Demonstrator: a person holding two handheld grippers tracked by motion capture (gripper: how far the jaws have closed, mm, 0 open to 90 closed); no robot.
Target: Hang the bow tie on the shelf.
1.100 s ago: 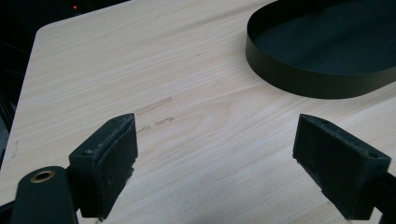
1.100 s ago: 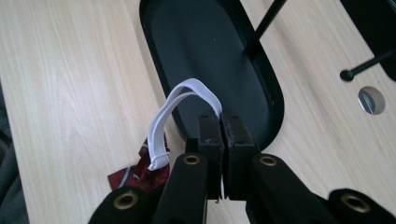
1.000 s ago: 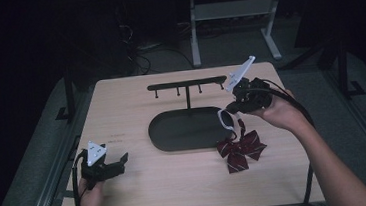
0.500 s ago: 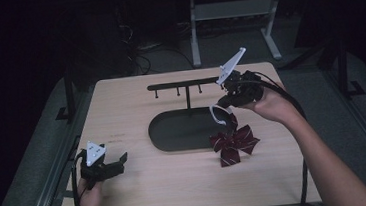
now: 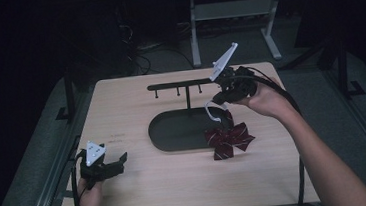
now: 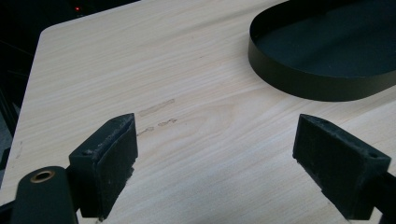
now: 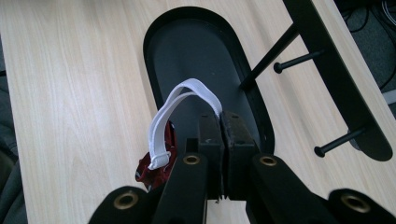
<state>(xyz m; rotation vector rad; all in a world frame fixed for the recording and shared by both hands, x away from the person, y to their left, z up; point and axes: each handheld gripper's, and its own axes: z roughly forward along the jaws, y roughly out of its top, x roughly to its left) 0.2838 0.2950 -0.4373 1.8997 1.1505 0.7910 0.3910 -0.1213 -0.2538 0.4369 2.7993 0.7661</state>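
Bow tie (image 5: 228, 140), dark red, hangs just right of centre in the high view by its white elastic strap (image 5: 212, 112), and I've got that strap pinched tight in my right tool (image 5: 222, 95). In the right gripper view the two black jaws are pressed flat together, with the strap (image 7: 173, 112) looping out of them up and to the left and the red fabric (image 7: 159, 165) peeking out at lower left.

So the pickup looks done to me: the bow appears lifted, or at most brushing the tabletop (image 5: 131, 112) at the right end of the oval black tray (image 5: 173, 134); I can't tell which. What's left, as I read it, is carrying the loop up to the rack (image 5: 182, 84) and slipping it over one of its pegs (image 7: 299, 59), which stick out at the right of my right gripper view. None of them carries anything yet.

Orientation now: the strap runs steeply down from my jaws, and the bow's wings spread roughly left to right in the high view, long axis tilted slightly.

My left tool (image 5: 107, 165) waits at lower left, jaws wide apart over bare wood, holding nothing.
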